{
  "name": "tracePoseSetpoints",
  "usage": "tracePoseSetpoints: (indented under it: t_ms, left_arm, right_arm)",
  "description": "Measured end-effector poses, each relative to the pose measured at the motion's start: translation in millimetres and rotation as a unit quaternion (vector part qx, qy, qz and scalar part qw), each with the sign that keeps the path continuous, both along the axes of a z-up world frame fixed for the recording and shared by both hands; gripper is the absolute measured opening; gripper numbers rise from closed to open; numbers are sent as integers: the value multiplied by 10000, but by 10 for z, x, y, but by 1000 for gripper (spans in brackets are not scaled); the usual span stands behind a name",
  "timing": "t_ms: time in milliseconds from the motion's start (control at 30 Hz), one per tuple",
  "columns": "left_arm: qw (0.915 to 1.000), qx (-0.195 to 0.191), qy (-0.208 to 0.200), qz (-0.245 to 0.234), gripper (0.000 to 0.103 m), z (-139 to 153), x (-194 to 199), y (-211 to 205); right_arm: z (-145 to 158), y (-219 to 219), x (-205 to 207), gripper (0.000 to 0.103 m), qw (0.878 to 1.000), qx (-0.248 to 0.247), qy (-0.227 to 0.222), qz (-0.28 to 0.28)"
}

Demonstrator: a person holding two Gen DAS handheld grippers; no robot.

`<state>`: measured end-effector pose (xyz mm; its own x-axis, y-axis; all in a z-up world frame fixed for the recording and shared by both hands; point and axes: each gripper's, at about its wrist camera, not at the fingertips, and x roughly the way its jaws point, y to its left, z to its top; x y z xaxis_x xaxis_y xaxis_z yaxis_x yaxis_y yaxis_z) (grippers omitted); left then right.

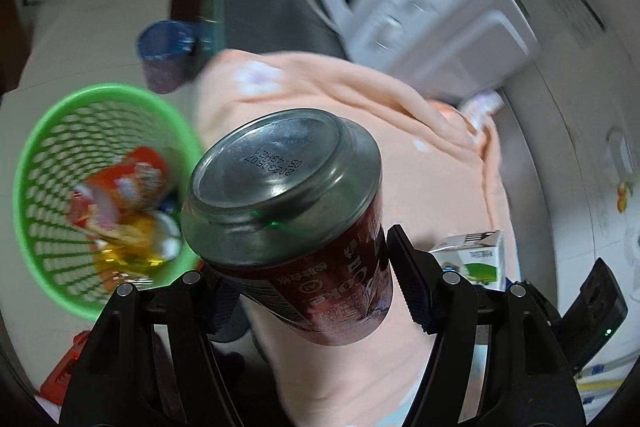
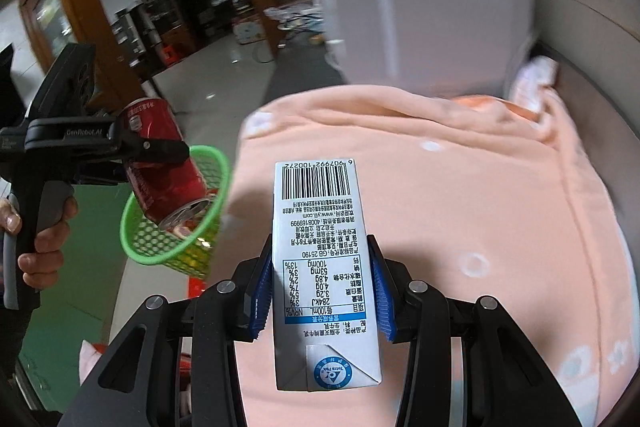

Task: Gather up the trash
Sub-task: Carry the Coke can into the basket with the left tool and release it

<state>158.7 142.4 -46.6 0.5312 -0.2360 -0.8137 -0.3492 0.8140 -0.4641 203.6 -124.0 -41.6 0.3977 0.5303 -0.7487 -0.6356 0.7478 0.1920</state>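
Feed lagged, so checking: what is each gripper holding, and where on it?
Left gripper clamps the red aluminium cola can around its side wall. Right gripper grips the white milk carton by its narrow sides.

The right gripper (image 2: 322,287) clamps a white rectangular milk carton (image 2: 320,267) between its blue-padded fingers (image 2: 262,291), barcode end pointing away, above a peach-coloured cloth (image 2: 460,207) spread over the desk. Off the cloth's left edge, the left gripper (image 2: 160,151), held by a bare hand (image 2: 44,235), grips a red aluminium drink can (image 2: 168,179) tilted mouth-down over a green perforated plastic basket (image 2: 176,227). A white rounded appliance (image 2: 420,19) stands at the cloth's far edge.
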Motion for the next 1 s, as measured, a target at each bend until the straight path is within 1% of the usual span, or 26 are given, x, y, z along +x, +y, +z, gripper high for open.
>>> tracePoseSetpoints:
  t_ms: [100,200,300,467,600,767,1000]
  left_arm:
    - [9996,59,31,266,66,-32,-173,285]
    - [9983,213,118,539,66,-115,-332,557]
    - [9955,400,261,818,66,-228,-484,836]
    - [9910,561,501,1112,66,-445,-630,1147]
    - [9868,671,718,1289,67,-641,-724,1351]
    - [9823,812,942,1402,67,-795,-764,1491]
    - [9793,755,1038,1562,67,-897,-840,1588]
  right_arm:
    - [36,278,-33,41,9997,48,-8,240]
    - [53,561,-67,41,9989,88,5,466]
    - [58,810,-101,41,9979,98,23,646]
    - [38,1175,-143,41,9962,111,103,860]
    - [-20,1475,-182,41,9944,75,164,1044]
    - [-71,1707,-189,41,9930,96,260,1151]
    - [-152,1950,-125,41,9918,132,356,1223]
